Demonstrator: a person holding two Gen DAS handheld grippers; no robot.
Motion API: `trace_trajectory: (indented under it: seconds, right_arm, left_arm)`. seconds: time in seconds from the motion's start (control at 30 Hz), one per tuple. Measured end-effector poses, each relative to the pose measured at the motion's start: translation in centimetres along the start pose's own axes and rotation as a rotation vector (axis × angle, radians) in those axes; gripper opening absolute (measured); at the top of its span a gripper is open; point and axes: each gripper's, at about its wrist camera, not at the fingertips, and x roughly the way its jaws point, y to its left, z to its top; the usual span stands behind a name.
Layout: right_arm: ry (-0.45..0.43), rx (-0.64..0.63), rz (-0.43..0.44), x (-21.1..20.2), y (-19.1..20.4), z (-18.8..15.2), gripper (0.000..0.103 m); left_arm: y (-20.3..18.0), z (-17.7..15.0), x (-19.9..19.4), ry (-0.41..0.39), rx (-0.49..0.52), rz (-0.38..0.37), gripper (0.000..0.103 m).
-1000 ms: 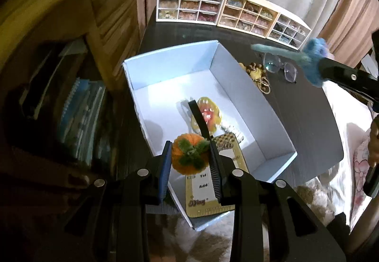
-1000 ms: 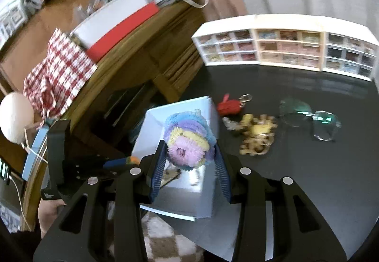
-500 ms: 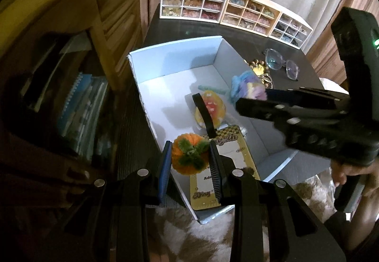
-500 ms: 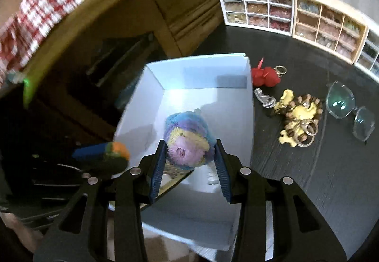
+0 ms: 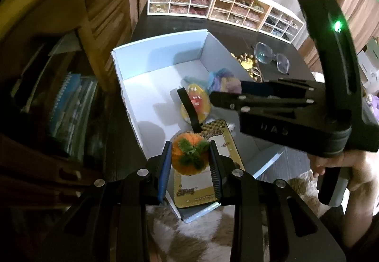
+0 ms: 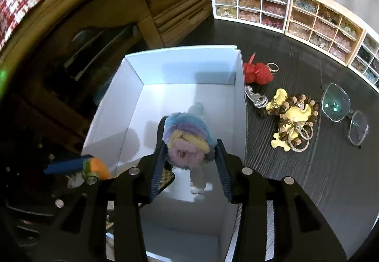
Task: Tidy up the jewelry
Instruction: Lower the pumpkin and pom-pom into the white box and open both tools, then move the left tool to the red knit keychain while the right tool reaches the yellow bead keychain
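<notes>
Both grippers hang over the white box point(image 6: 239, 96), each clamped on a fuzzy charm. The left gripper point(image 5: 189, 164) pinches an orange pumpkin point(image 5: 189, 155), leaves up, above the gold card point(image 5: 201, 181), whose long axis runs 12 to 6. The right gripper point(image 6: 189, 162) squeezes a pastel pompom point(image 6: 187, 141), its blue end toward 12. Only the right view shows the red charm point(image 6: 258, 72) beside the box at 1 o'clock; only the left shows the yellow charm point(image 5: 197, 103) inside.

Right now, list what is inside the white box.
In the white box: a yellow-red charm with black strap and a gold card. Both tools and their pompoms cover part of the floor.
</notes>
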Motion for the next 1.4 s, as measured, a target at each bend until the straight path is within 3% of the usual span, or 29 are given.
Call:
trace_trajectory:
  seconds: [0.17,0.27,0.53,0.63,0.87,0.9,0.97,1.03,1.2,1.4]
  right_arm:
    - [-0.049,0.041,0.07,-2.0,-0.7,0.6,0.045]
    - [-0.078,0.056,0.091,-3.0,-1.0,0.9,0.056]
    - [-0.125,0.105,0.132,-4.6,-2.9,1.0,0.064]
    - [-0.174,0.13,0.117,-6.1,-4.4,1.1,0.073]
    - [-0.245,0.285,0.037,-8.2,-11.9,-0.3,0.073]
    - [-0.251,0.31,0.031,-8.4,-12.9,-0.7,0.073]
    - [-0.261,0.363,0.017,-8.6,-15.1,-1.4,0.073]
    - [-0.272,0.397,0.001,-8.8,-16.7,-2.1,0.073]
    - [-0.289,0.48,-0.011,-9.0,-20.3,-3.6,0.073]
    - [-0.285,0.474,-0.011,-8.3,-21.6,-4.6,0.073]
  left_arm:
    - [-0.5,-0.1,0.4,0.016,0.015,0.004,0.031]
    - [-0.8,0.2,0.7,0.024,0.02,0.009,0.031]
    - [-1.3,0.7,1.4,0.045,0.026,0.038,0.031]
    - [-1.5,1.0,1.6,0.053,0.022,0.049,0.033]
    - [-2.1,2.2,2.3,0.068,0.042,0.095,0.033]
    - [-2.2,2.3,2.3,0.067,0.046,0.103,0.037]
    - [-2.5,2.8,2.1,0.056,0.062,0.121,0.054]
    - [-2.9,3.2,1.9,0.046,0.074,0.149,0.076]
    - [-3.7,3.6,2.1,0.06,0.119,0.199,0.079]
    - [-3.4,5.0,1.9,0.056,0.085,0.197,0.081]
